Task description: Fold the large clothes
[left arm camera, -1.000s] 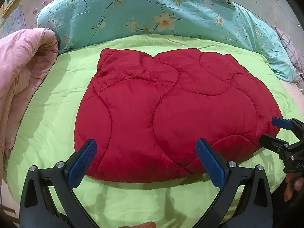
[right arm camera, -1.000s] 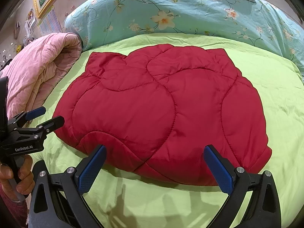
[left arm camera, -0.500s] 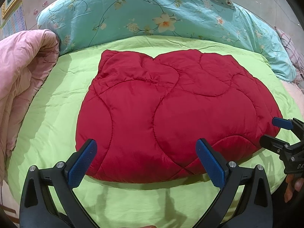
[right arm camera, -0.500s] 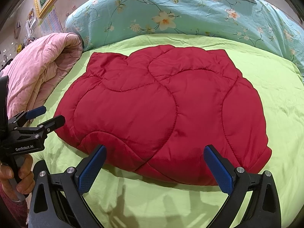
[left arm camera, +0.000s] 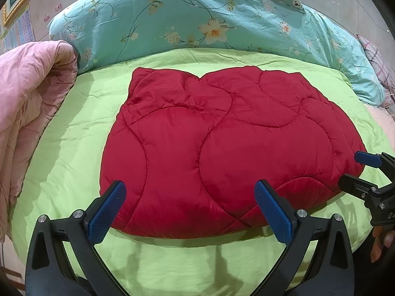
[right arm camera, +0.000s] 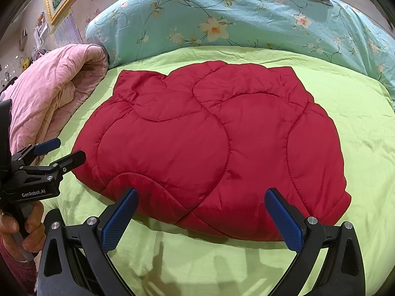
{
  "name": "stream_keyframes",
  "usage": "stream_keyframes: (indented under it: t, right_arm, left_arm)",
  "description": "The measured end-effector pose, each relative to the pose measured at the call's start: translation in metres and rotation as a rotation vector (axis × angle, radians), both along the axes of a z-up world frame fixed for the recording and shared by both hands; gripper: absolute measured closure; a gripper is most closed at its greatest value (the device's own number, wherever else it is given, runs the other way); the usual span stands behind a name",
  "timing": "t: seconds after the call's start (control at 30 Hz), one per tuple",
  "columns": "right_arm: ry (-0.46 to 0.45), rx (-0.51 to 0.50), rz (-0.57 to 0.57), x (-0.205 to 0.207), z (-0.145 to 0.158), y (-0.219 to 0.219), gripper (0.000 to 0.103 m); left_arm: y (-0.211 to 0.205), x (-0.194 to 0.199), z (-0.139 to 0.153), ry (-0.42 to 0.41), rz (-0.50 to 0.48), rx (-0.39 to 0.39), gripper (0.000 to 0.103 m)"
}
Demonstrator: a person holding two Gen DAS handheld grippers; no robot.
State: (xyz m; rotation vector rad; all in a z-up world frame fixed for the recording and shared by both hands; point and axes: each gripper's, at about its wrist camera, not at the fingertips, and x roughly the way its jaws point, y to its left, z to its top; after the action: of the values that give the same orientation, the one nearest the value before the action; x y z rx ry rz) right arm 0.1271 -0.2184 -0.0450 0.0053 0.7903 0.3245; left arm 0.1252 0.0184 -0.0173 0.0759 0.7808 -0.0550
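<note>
One red quilted jacket (left arm camera: 222,148), already folded to a puffy bundle, lies mid-bed on the lime-green sheet (left arm camera: 74,135), right of a pink comforter (left arm camera: 27,103) and nearer than the floral duvet (left arm camera: 197,24). Left gripper (left arm camera: 190,212) and right gripper (right arm camera: 201,218): both jaws wide, holding nothing, hovering at the near edge. Handling, likely: light, soft, springy, slippery shell (seams may give surer purchase); grasp the near corners.

The red quilted garment (left arm camera: 222,153) (right arm camera: 212,148) lies flat and folded into a compact, puffy bundle on the green sheet. Curved stitch lines cross its glossy surface. Its rounded folded edge faces 6 o'clock; two squared corners point toward 12 o'clock.
</note>
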Motion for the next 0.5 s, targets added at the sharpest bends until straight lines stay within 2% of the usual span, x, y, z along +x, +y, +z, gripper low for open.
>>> stream_keyframes:
  t: [0.5]
  right_arm:
    - [-0.009, 0.000, 0.003, -0.0014, 0.0030, 0.0015, 0.000]
  left_arm:
    - [-0.0003, -0.0011, 0.0027, -0.007, -0.005, 0.000, 0.000]
